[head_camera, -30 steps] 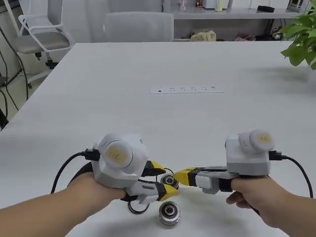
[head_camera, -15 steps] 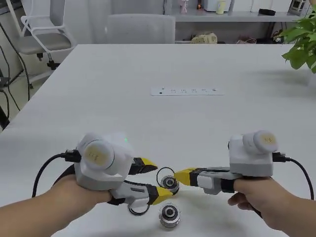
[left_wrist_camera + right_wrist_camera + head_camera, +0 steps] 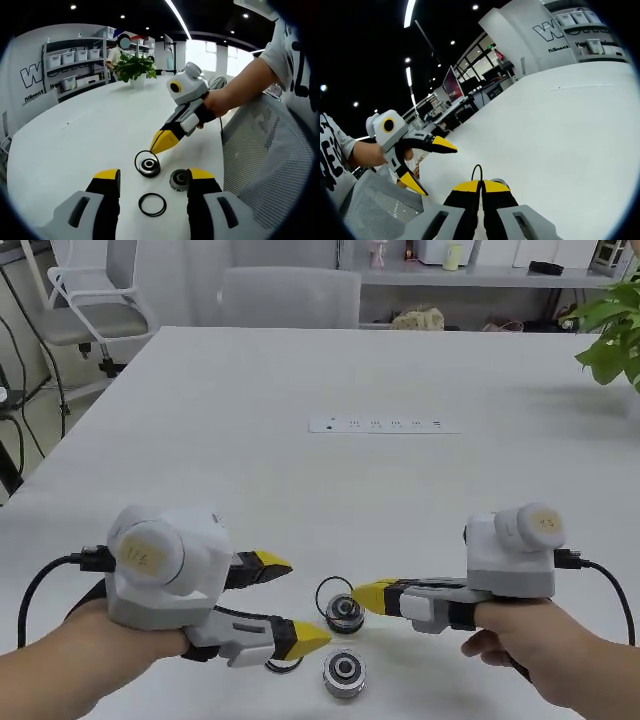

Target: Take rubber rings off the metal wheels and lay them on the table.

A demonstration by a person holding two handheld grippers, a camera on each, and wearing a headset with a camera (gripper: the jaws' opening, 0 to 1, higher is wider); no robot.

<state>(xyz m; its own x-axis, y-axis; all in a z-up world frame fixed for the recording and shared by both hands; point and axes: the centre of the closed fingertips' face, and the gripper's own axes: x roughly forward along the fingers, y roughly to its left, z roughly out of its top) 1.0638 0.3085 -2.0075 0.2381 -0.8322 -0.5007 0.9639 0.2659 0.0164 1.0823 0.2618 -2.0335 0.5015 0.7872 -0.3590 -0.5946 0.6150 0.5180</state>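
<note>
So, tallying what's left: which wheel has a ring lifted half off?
The wheel farther from the person, at the right gripper tips: a black ring stands up around it. The nearer wheel has no lifted ring.

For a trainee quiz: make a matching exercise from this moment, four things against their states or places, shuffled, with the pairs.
1 left gripper
2 right gripper
3 flat ring
4 power strip

A far across the table
B shut on the upright ring
C open
D lying on the table, just below the left gripper's jaws

Pairs: 1-C; 2-B; 3-D; 4-A
</note>
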